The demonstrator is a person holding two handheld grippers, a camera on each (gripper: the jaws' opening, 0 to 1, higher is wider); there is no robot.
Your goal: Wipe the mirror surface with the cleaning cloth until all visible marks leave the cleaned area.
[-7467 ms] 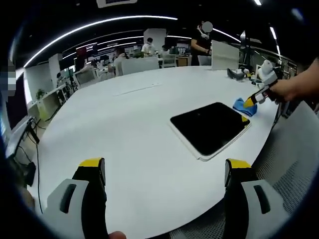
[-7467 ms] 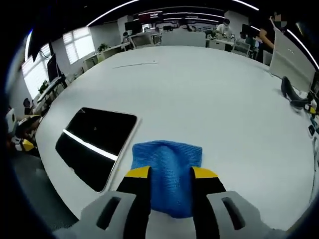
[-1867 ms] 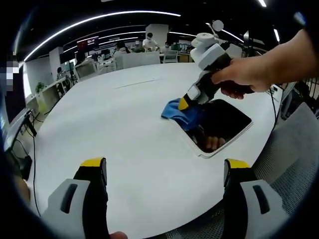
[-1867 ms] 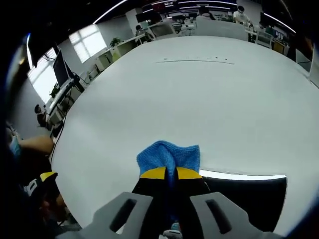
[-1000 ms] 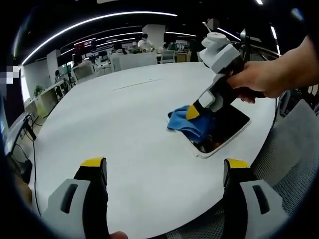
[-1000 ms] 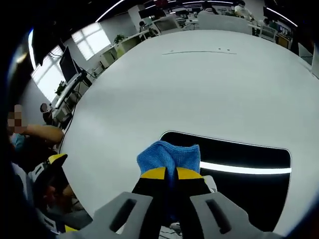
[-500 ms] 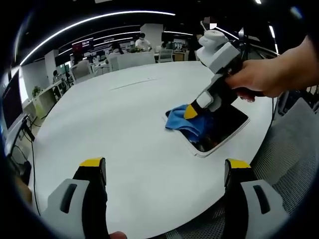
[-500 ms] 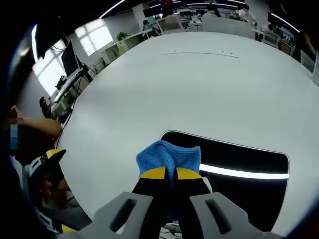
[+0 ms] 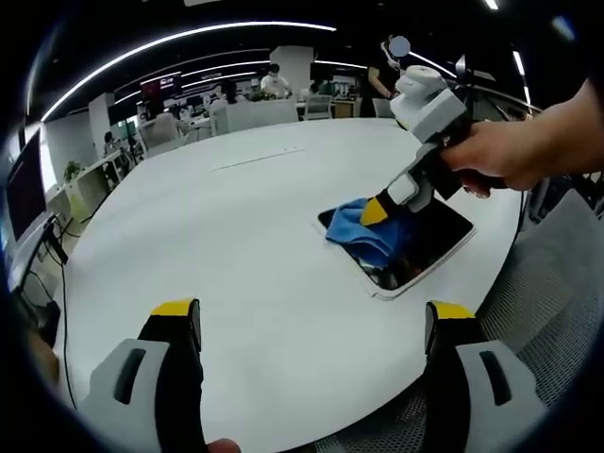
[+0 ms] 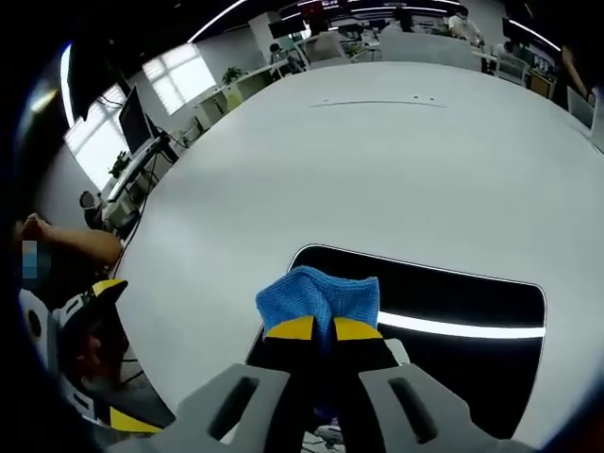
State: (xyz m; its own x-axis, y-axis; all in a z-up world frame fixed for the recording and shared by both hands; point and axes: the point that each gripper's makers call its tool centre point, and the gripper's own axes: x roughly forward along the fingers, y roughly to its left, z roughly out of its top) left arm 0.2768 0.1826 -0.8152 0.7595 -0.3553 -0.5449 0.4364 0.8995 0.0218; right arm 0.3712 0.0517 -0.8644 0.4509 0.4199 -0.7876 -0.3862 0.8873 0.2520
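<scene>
I have plenty of bare white table (image 9: pixel 236 236) to my left and ahead, while the mirror (image 9: pixel 429 236) lies close to the table's rounded near edge on my right side. My right gripper (image 10: pixel 315 328) has its yellow-tipped jaws pinched tight on the cleaning cloth (image 10: pixel 319 295), a soft, nubby blue fold bunched above the tips and pressed onto the mirror's corner nearest the open table. In the left gripper view a hand (image 9: pixel 510 156) holds that tool tilted down over the glass. The mirror is a flat dark rectangle with rounded corners and a pale rim, reflecting one bright ceiling strip; I think the surface looks clean, though the fisheye blurs fine marks. My left gripper (image 9: pixel 311 326) hangs wide open over the table edge, holding nothing
</scene>
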